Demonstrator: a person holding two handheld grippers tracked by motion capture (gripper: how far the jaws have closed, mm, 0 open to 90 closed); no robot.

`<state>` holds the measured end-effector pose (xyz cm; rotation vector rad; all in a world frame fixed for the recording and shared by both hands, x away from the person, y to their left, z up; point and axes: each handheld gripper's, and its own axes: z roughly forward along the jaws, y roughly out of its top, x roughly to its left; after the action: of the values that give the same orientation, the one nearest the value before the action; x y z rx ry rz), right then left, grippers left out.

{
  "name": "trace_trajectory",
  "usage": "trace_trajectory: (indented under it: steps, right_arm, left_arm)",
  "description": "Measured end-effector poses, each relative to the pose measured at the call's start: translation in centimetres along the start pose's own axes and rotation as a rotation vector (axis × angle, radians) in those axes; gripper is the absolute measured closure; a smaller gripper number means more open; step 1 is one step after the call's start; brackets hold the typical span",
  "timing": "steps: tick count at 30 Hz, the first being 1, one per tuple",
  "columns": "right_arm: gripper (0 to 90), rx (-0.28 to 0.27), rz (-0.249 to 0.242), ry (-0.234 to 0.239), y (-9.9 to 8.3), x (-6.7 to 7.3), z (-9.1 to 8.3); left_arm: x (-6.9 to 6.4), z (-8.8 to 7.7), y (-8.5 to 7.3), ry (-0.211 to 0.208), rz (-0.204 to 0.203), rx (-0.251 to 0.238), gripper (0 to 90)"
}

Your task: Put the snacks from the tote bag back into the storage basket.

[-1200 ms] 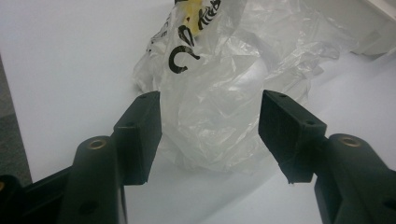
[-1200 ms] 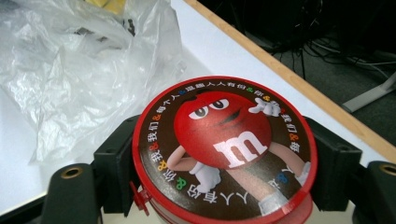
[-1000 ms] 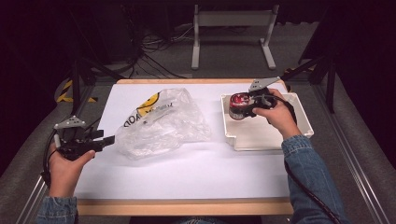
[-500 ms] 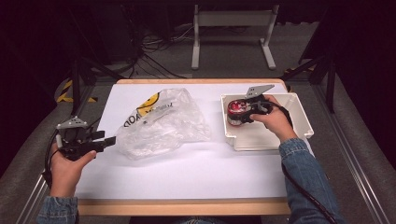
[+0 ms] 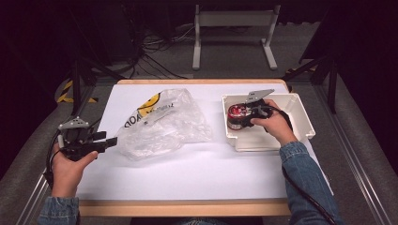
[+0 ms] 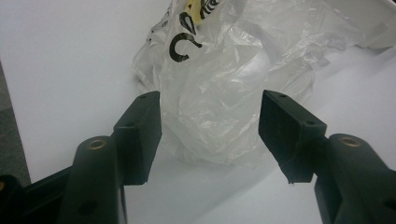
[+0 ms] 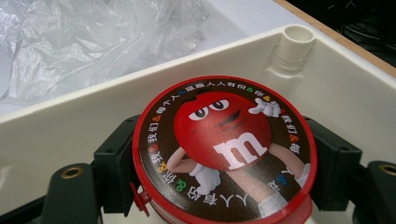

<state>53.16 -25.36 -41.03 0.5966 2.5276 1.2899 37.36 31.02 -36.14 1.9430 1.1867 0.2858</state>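
My right gripper is shut on a round red candy tub with a cartoon lid, holding it low inside the white bin at the table's right. Both black jaws press on the tub's sides in the right gripper view. A crumpled clear plastic bag with yellow and black print lies mid-table. My left gripper rests at the table's left edge, open, its jaws pointing at the bag with nothing between them.
The white tabletop has a wooden front edge. A metal stand and cables lie on the dark floor beyond the table. The bin's inner wall rises just behind the tub.
My right gripper has sunk with the candy tub, from above the bin's rim down into the bin. The left gripper and the bag have kept still.
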Motion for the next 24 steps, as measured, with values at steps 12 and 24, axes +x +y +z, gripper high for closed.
trace_trajectory:
  steps: [12, 24]
  right_arm:
    - [24.6, -0.015, -0.004, 0.008, -0.5, 0.2, 0.5]
    - [15.3, 0.013, 0.054, -0.044, 0.2, 0.6, -0.4]
  left_arm:
    - [0.1, 0.7, -0.1, -0.039, 0.018, 0.001, 38.3]
    - [0.2, 1.1, -0.2, -0.065, 0.052, -0.032, 38.2]
